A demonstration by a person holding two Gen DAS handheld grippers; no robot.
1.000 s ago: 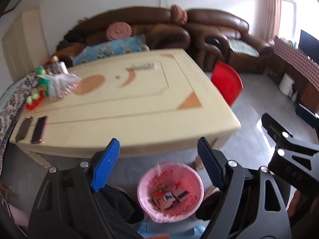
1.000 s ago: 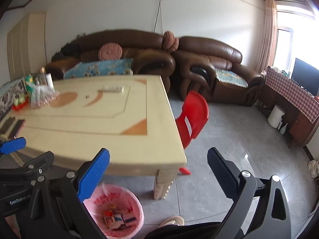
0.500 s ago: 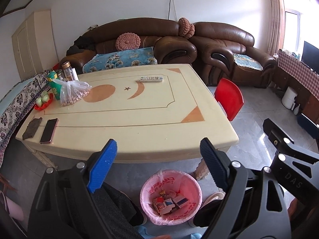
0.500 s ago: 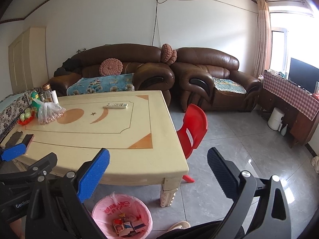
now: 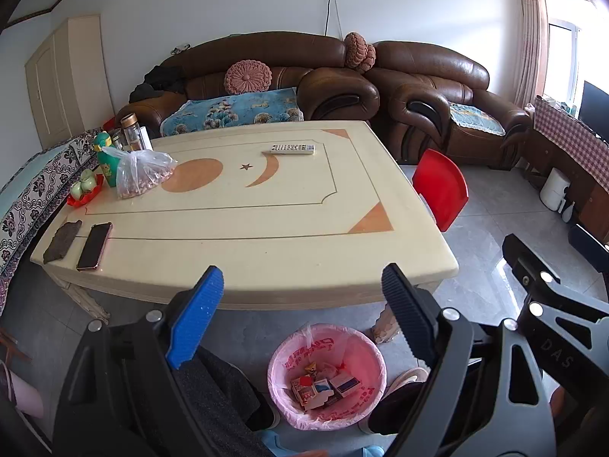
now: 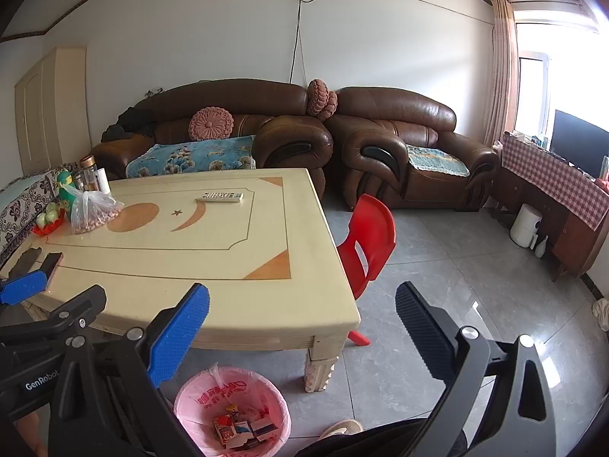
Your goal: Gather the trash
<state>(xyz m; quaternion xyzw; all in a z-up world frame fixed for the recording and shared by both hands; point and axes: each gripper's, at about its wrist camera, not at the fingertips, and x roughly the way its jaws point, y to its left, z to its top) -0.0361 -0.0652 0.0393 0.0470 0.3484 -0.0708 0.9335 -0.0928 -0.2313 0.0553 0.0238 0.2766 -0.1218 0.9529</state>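
A bin with a pink liner (image 5: 327, 377) stands on the floor in front of the cream table (image 5: 266, 259). Several small boxes and wrappers (image 5: 323, 388) lie inside it. The bin also shows in the right wrist view (image 6: 232, 415). My left gripper (image 5: 304, 304) is open and empty, held above the bin, before the table's near edge. My right gripper (image 6: 304, 331) is open and empty, to the right of the left one, over the table's near right corner.
On the table lie a remote (image 5: 292, 148), a phone (image 5: 94, 245), a dark cloth (image 5: 62, 241), a bag of nuts (image 5: 141, 175), bottles and a fruit tray (image 5: 85, 190). A red chair (image 5: 439, 188) stands at the table's right. Brown sofas (image 5: 342, 76) line the back.
Both grippers have risen and tilted up, so the view shows more of the table and room. Both stay open and empty. The bin's contents look unchanged.
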